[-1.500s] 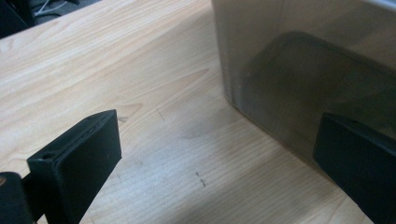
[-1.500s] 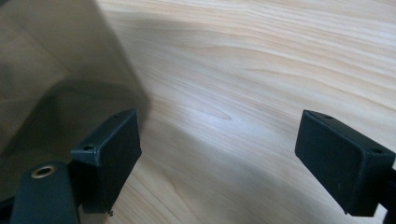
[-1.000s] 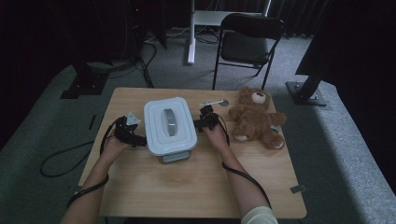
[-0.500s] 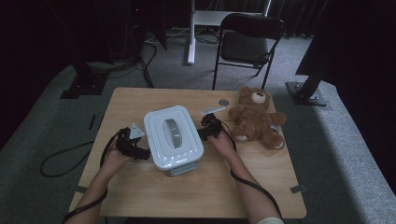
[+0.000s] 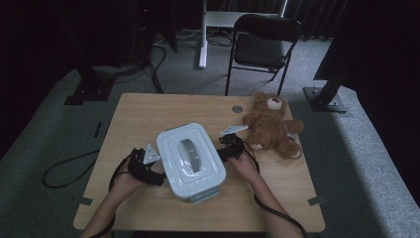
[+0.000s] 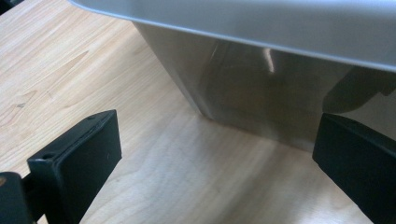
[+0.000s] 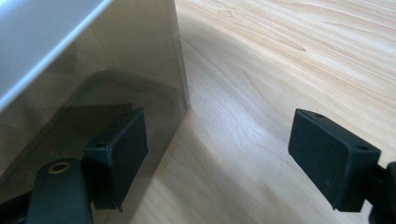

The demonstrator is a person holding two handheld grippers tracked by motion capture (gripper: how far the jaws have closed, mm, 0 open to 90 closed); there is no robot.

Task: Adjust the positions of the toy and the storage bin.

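A pale lidded storage box stands on the wooden surface, a little toward the person's side of its middle and turned at a slant, with a grey handle set into the raised centre of its lid. The left tool sits just beside the box's left wall, held by the left hand; in the left gripper view its black jaws are spread wide, with the smoky, see-through wall of the box rising between and beyond them and the pale lid rim overhanging above, nothing caught between the jaws. The right tool lies close against the box's right side, gripped by the right hand; in the right gripper view its jaws are likewise spread apart, the left jaw sitting against or just beside the tinted box wall, the right jaw over bare wood, and nothing is pinched. A brown teddy bear lies on the surface to the right of the box, near the right tool but apart from it. A dark folding chair stands on the floor beyond the far edge of the surface
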